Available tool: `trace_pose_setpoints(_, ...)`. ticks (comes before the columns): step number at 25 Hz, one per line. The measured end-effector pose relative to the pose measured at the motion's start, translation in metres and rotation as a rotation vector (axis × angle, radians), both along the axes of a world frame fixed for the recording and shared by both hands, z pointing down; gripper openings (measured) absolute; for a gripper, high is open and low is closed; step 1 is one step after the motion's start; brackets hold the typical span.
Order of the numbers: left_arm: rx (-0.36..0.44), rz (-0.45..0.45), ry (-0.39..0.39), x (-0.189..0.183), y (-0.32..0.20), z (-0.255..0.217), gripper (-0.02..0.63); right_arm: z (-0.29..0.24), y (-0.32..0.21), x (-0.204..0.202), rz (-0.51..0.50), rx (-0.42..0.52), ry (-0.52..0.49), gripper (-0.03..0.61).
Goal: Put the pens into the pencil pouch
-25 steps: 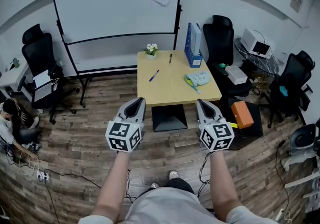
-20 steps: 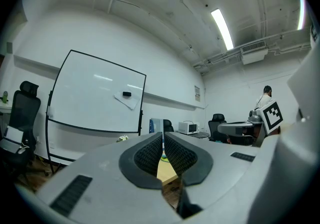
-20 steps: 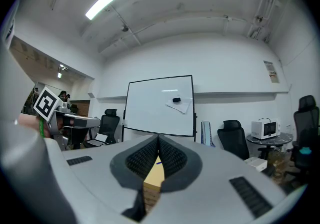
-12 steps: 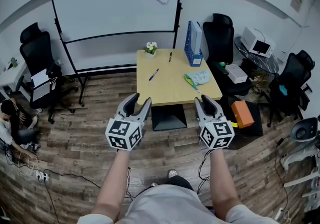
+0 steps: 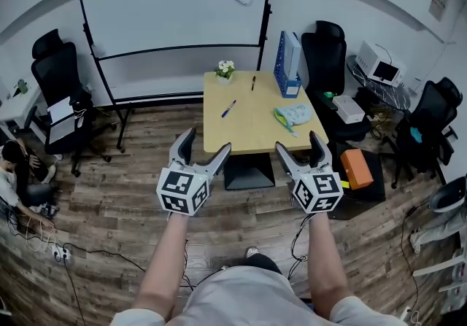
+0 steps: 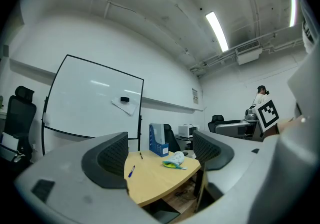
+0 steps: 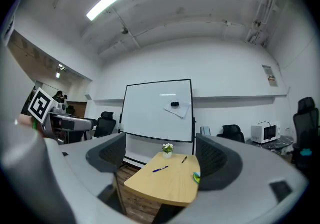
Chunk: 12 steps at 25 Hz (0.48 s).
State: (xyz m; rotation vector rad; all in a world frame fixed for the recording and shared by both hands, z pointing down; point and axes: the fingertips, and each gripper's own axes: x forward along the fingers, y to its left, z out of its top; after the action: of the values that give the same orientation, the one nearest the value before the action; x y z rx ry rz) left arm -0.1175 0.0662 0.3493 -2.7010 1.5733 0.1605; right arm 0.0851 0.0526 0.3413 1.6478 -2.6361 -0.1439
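Approach step, nothing picked up yet. Standing well back from the near edge of the worktop (image 5: 252,135), both tools held out in front over the floor. Carrying the left gripper (image 5: 207,141) with jaws spread wide, nothing between them but open air. Same on the right gripper (image 5: 298,142): jaws wide apart, empty. Sighting through both at the goods ahead. Blue pen (image 5: 228,108) lying loose left of the middle, slanted toward the far edge. Black pen (image 5: 253,83) close to the far edge, about halfway along it. Pouch (image 5: 292,117) by the right edge, roughly midway, well apart from both pens. Pouch mouth open or zipped: too small to tell from here. Plant (image 5: 225,70) at the far left corner, file box (image 5: 287,66) at the far right corner. Next, by the look of it: closing the gap to the near edge, then reaching the left gripper for the blue pen, jaws set across the barrel rather than along it, low enough to pinch a thin thing lying flat. Probably sending the right gripper to the pouch to steady or open its mouth. Worth watching the black pen afterwards: longer lean, tighter spot between plant and file box.
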Motion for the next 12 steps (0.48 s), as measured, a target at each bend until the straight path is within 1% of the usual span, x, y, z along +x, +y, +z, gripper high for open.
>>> trace_pose_setpoints(6,-0.007,0.021,0.000,0.004,-0.014,0.001,0.368,-0.001,-0.011,0.001,0.007,0.003,0.010,0.417)
trace_pose_setpoints(12,-0.021,0.028,-0.003,0.011,-0.039,0.008,0.368,0.008,-0.032,0.006,0.007,-0.010,0.025,0.411)
